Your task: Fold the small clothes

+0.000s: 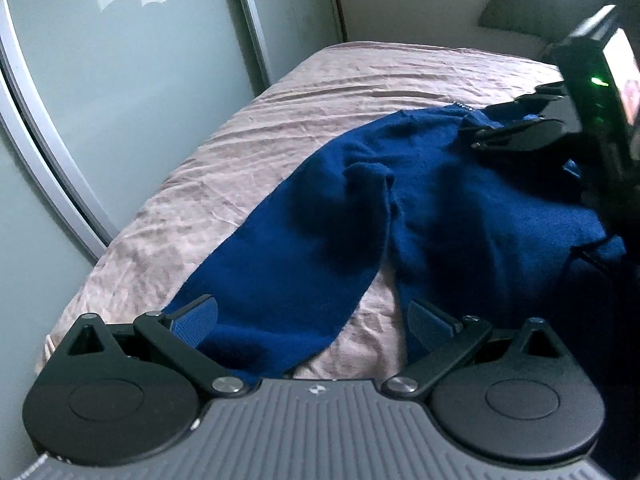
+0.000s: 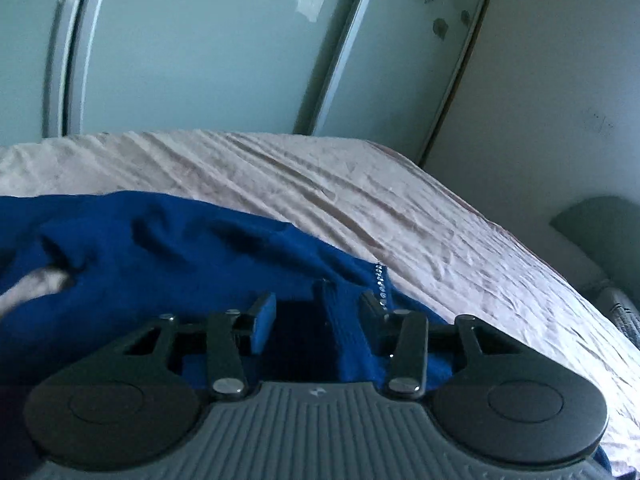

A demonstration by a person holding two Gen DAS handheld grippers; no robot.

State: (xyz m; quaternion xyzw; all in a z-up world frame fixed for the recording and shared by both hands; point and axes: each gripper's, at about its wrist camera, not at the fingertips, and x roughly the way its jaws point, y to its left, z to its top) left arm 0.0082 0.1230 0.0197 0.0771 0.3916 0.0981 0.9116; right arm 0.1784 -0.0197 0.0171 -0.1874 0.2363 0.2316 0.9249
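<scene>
Blue knit garment (image 1: pixel 420 200) sprawls centre frame on bed (image 1: pixel 240 152): soft, limp, light, likely grippy. Left gripper (image 1: pixel 316 320) jaws apart, empty, over lower hem. Right gripper (image 2: pixel 318 312) jaws apart around raised fold, unpinched. Best hold: edges, corners.

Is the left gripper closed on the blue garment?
No, the left gripper is open, its fingers spread wide above the blue garment lying on the bed.

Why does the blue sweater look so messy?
The sweater lies crumpled on the bed, not flat: one part is bunched into a hump mid-garment, and the bed shows through a gap between two parts.
</scene>
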